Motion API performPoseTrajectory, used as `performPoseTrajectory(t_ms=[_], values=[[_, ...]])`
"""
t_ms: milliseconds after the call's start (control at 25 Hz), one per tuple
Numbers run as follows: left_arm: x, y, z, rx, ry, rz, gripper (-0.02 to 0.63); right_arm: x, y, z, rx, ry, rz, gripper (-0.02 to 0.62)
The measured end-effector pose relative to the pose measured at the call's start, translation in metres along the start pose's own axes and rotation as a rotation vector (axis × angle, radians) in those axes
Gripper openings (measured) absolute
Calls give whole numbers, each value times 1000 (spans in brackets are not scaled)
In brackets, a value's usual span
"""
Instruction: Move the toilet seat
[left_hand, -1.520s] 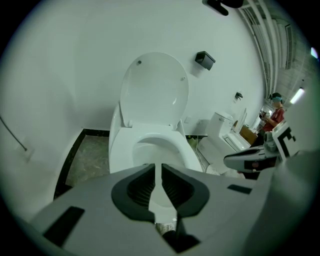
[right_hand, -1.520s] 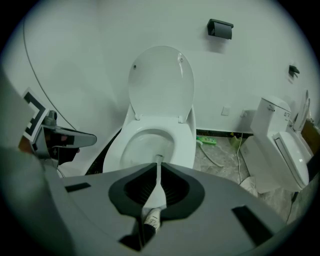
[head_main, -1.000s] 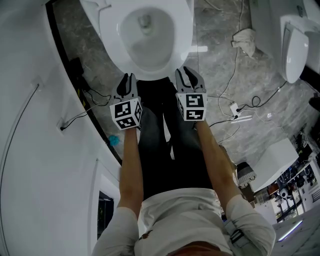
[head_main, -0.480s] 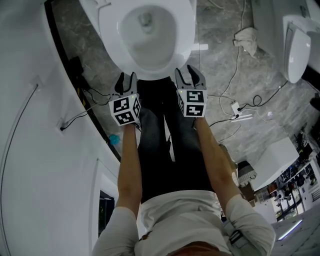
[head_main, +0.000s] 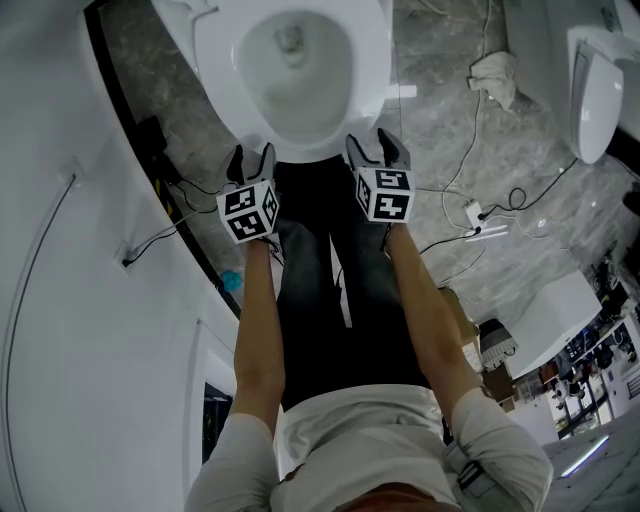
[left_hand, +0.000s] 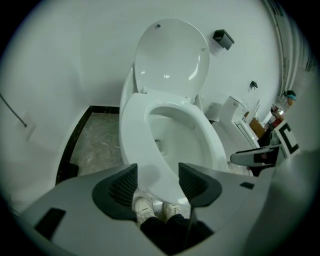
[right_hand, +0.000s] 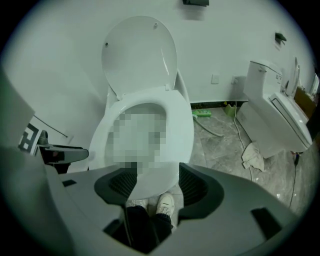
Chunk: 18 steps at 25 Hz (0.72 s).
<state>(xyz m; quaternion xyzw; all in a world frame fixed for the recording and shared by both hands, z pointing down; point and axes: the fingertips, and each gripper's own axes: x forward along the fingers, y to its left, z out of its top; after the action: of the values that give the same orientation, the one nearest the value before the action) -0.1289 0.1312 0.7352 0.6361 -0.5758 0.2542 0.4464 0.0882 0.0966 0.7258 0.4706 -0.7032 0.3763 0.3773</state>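
Observation:
The white toilet seat (head_main: 220, 60) lies down on the bowl, and the lid (left_hand: 172, 55) stands up against the wall. My left gripper (head_main: 250, 160) hangs at the seat's front left rim and my right gripper (head_main: 378, 150) at its front right rim. Both pairs of jaws are opening. In the left gripper view the seat's front edge (left_hand: 135, 140) shows beyond the gap of that gripper (left_hand: 157, 182), with no pad pressing on it. The right gripper view shows the same: the seat (right_hand: 177, 135) lies past that gripper (right_hand: 157, 185), untouched.
A second toilet (head_main: 590, 90) stands at the right, with a crumpled cloth (head_main: 495, 75) and cables (head_main: 480, 215) on the marble floor beside it. A curved white wall (head_main: 60, 250) closes the left side. The person's shoes (left_hand: 152, 210) stand just below the bowl's front.
Both grippers have edged a little closer to the seat's front rim, and the fingers of each have spread apart from nearly closed.

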Motion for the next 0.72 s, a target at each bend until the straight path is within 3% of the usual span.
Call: performPoseTrajectory(t_ms=[720], values=[[36,9,-14,-45,69,-26,384,38,-2,-16,122,81,43,371]])
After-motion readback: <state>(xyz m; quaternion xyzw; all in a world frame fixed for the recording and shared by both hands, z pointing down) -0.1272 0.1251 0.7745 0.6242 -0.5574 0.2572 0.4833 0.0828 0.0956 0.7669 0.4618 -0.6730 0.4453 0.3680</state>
